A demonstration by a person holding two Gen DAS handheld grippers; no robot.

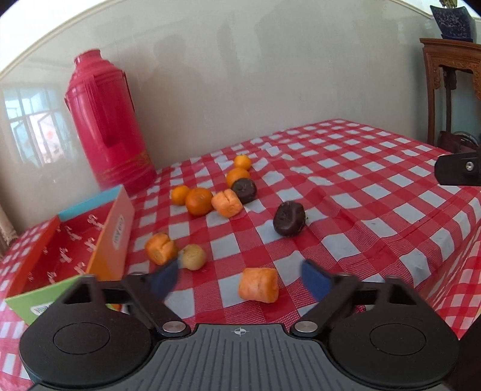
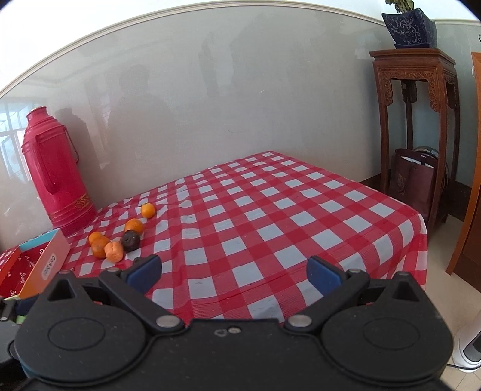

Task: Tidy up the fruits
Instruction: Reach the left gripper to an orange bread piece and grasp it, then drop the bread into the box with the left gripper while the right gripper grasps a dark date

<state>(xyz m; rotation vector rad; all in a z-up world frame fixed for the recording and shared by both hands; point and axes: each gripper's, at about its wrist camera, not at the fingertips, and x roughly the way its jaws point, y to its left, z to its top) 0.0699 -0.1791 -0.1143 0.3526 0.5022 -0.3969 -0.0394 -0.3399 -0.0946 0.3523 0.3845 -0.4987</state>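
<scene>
A red thermos stands far left of the claw by the wall; far right, a carved wooden stand carries what looks like a blue planter.

Oranges, pale orange fruit chunks, two dark fruits scattered on checked cloth, open box left

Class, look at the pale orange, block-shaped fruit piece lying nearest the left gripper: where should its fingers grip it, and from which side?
Grip the pale orange block-shaped fruit piece across its short left and right ends, coming from the near side, slightly above. It already lies between the open left gripper fingers, clear of the other fruit.
</scene>
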